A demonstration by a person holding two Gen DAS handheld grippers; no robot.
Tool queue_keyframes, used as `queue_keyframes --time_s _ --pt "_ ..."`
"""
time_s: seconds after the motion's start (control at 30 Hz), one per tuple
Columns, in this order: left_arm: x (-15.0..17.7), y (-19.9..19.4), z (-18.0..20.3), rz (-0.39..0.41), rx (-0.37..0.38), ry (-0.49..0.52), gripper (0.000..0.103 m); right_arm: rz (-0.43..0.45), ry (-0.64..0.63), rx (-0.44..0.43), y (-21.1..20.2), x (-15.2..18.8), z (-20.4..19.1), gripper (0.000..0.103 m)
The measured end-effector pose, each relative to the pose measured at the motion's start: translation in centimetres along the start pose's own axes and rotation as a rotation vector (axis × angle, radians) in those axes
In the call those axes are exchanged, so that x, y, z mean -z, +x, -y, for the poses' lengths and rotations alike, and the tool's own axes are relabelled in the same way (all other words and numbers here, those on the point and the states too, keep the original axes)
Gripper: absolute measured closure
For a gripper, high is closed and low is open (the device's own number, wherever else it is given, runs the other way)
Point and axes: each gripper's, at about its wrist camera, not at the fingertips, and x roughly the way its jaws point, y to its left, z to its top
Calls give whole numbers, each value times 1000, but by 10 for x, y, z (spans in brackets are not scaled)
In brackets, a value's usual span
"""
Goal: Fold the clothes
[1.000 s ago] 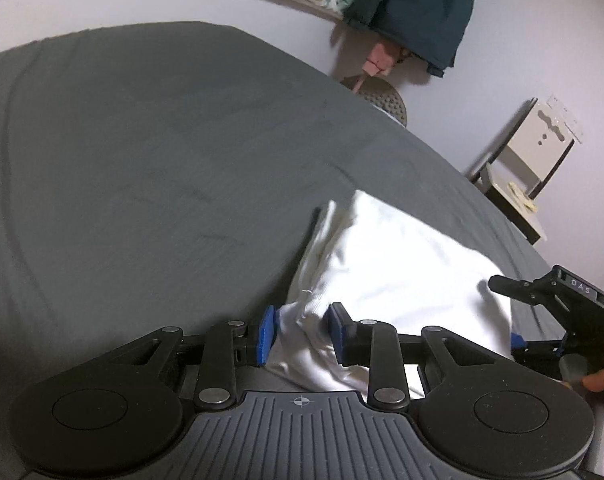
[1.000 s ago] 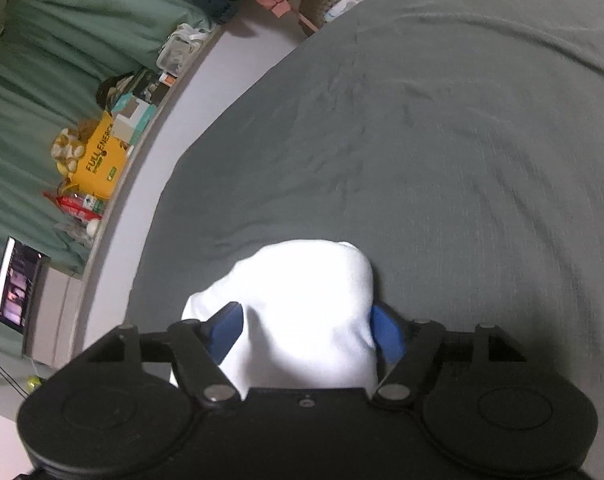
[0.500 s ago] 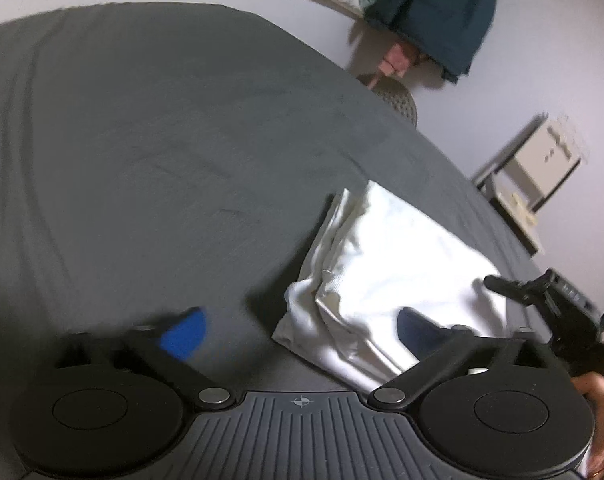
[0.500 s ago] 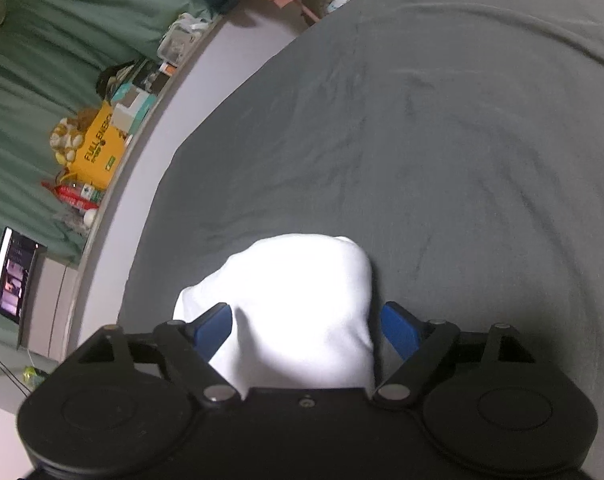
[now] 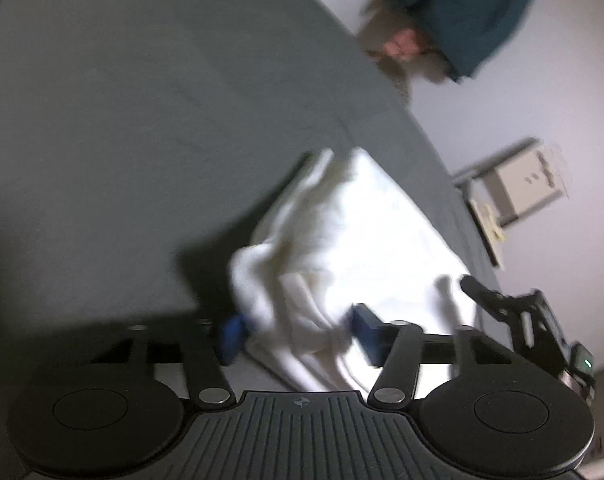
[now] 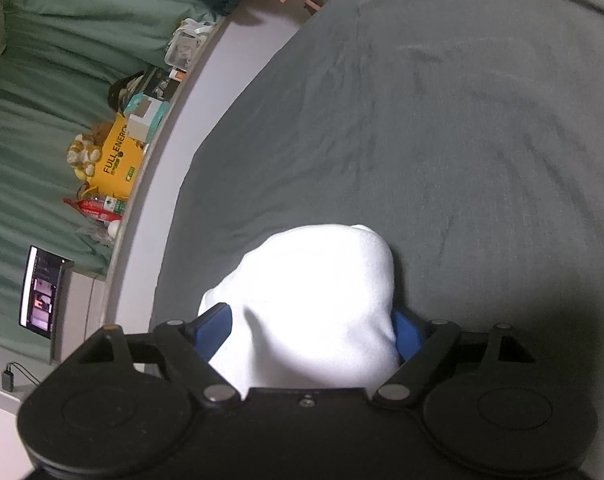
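Left wrist view, blurred, gives us the folded white garment (image 5: pixel 365 248) at centre frame on the grey bed (image 5: pixel 122 140). Our left claw (image 5: pixel 298 336) has just been closing around the near corner of the cloth; whether its blue pads (image 5: pixel 363 330) press on it we cannot tell. Our right claw (image 6: pixel 307 330) stands wide, its jaws lately opening, the garment (image 6: pixel 313 304) bulging between them at lower centre. At far right of the left view we see this claw (image 5: pixel 525 316) too.
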Motion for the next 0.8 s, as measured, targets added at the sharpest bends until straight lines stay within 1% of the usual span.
queue_keyframes --time_s 0.03,0.07,0.1,0.17,0.23,0.27,0.33,0.4,0.47,0.57,0.63,0.67,0.7,0.8 --pt "2 0 1 13 -2 -6 54 1 -23 13 1 1 -2 23" --pt "4 0 1 24 -6 -15 57 2 -47 33 1 2 -4 39" --pt "6 0 2 35 -10 -22 59 4 -67 52 1 3 -5 45" --pt "10 1 6 62 -21 -3 64 12 -84 74 -1 4 -7 53" --pt "16 1 21 105 -52 85 65 26 -65 60 -6 3 -8 60" --pt "19 0 32 134 -66 149 66 39 -63 50 -10 3 -10 64" --pt "25 -2 63 195 -70 303 67 109 -96 48 -29 -3 -18 66" --pt "27 2 89 221 -39 394 67 190 -136 51 -51 -10 -27 66" --pt "26 13 116 231 10 447 67 273 -175 56 -73 -18 -35 66" --pt "24 38 154 246 84 492 67 385 -238 101 -105 -38 -34 65" --pt "26 61 175 235 107 510 67 419 -252 151 -111 -51 -21 65" --pt "27 72 182 224 109 513 66 433 -255 177 -112 -58 -14 65" --pt "29 84 183 205 95 503 66 446 -259 202 -114 -65 -7 65" --pt "35 120 188 150 55 474 66 425 -201 287 -100 -78 25 64"
